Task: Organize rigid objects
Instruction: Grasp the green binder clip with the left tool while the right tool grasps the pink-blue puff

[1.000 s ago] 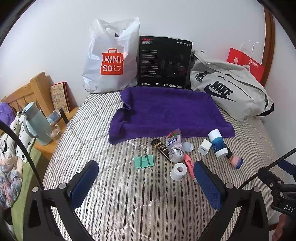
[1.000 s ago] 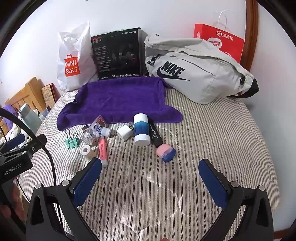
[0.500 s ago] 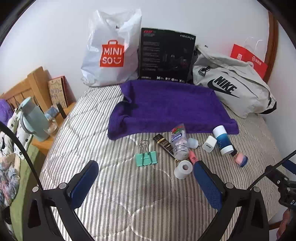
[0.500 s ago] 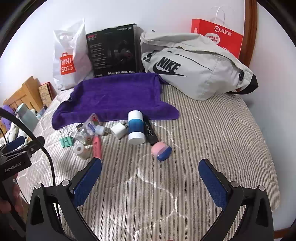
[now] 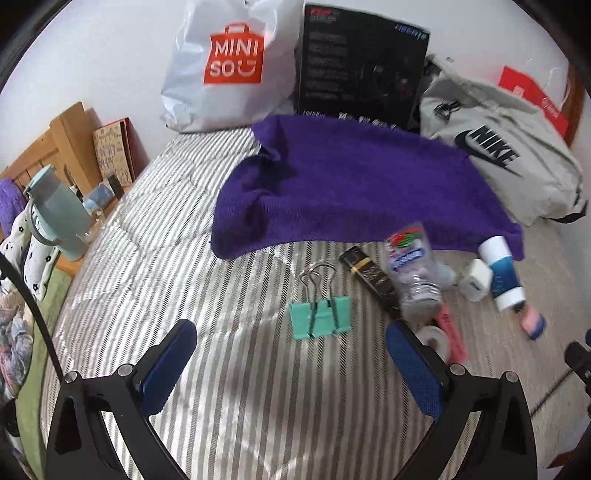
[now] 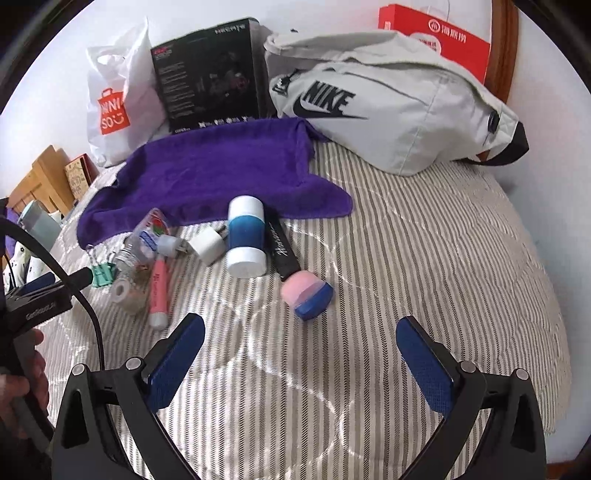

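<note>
Small items lie on the striped bed in front of a purple towel (image 5: pixel 354 184) (image 6: pixel 207 173). A green binder clip (image 5: pixel 319 314) sits just ahead of my open left gripper (image 5: pixel 291 350), between its fingers' line. Right of it lie a black tube (image 5: pixel 373 280), a clear bottle (image 5: pixel 410 269), a tape roll (image 5: pixel 436 338) and a pink marker (image 5: pixel 450 330). My right gripper (image 6: pixel 301 339) is open, with a pink-and-blue capsule (image 6: pixel 306 291) just ahead. Beyond are a blue-white cylinder (image 6: pixel 245 236), a white charger (image 6: pixel 208 243) and a black tube (image 6: pixel 282 247).
A Minisosack (image 5: pixel 229 66), a black box (image 5: pixel 362 62), a grey Nike bag (image 6: pixel 391 110) and a red bag (image 6: pixel 439 33) line the wall. A wooden nightstand with a teal jug (image 5: pixel 59 218) stands left. A hand (image 6: pixel 22 376) holds the left gripper.
Both grippers have moved forward and lower toward the items. The binder clip now lies close before the left gripper, the pink-blue capsule close before the right. Both stay open.
</note>
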Tool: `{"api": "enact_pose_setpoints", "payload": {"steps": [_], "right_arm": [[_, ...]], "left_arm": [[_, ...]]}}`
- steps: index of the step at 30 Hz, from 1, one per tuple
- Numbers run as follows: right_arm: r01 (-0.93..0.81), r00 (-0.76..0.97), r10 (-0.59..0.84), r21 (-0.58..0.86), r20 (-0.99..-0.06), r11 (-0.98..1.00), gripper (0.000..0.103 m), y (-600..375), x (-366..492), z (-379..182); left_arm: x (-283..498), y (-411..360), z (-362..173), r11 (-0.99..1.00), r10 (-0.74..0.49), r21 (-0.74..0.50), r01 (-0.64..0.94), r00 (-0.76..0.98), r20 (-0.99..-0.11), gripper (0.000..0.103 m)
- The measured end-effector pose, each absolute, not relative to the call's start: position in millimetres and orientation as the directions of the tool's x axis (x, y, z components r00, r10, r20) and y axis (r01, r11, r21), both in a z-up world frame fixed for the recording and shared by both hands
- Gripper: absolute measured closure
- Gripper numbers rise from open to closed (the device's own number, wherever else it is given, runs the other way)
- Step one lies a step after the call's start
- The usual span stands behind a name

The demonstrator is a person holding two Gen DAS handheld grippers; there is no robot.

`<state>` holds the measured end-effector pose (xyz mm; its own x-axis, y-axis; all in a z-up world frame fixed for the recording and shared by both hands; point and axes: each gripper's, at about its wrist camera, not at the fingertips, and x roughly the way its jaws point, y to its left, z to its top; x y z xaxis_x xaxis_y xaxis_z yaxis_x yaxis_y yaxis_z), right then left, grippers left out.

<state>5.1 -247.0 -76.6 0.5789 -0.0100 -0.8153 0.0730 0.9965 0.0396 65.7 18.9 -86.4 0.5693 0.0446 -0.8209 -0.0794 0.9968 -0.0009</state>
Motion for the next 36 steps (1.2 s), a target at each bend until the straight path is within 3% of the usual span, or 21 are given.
{"api": "enact_pose_setpoints", "payload": {"steps": [4,12,20,22,34,36], "right_arm": [[0.083,0.556,-0.01,0.043,-0.831,0.996,0.001,-254,12,-87],[0.087,0.539,-0.006,0.049,-0.842,0.995,0.001,-261,23,-101],[0.081,0.528,0.016,0.069,-0.849,0.994,0.004,-272,33,-112],[0.072,0.531,0.024,0.073,-0.847,0.995,0.005,-276,35,-114],[-0.066,0.538,0.035,-0.001,-0.842,0.998,0.033,-269,55,-135],[-0.089,0.555,0.04,-0.012,-0.831,0.996,0.042,-267,58,-135]], "left_arm": [[80,20,-103,0.994,0.058,-0.005,-0.113,0.548,-0.834,0.002],[91,15,-120,0.992,0.069,0.001,-0.125,0.539,-0.84,0.018],[84,6,-115,0.997,0.05,0.01,-0.074,0.569,-0.821,0.059],[82,4,-114,0.998,0.046,0.012,-0.062,0.571,-0.82,0.063],[81,2,-114,0.998,0.049,0.021,-0.054,0.569,-0.821,0.063],[81,3,-114,0.998,0.046,0.018,-0.054,0.567,-0.822,0.063]]}}
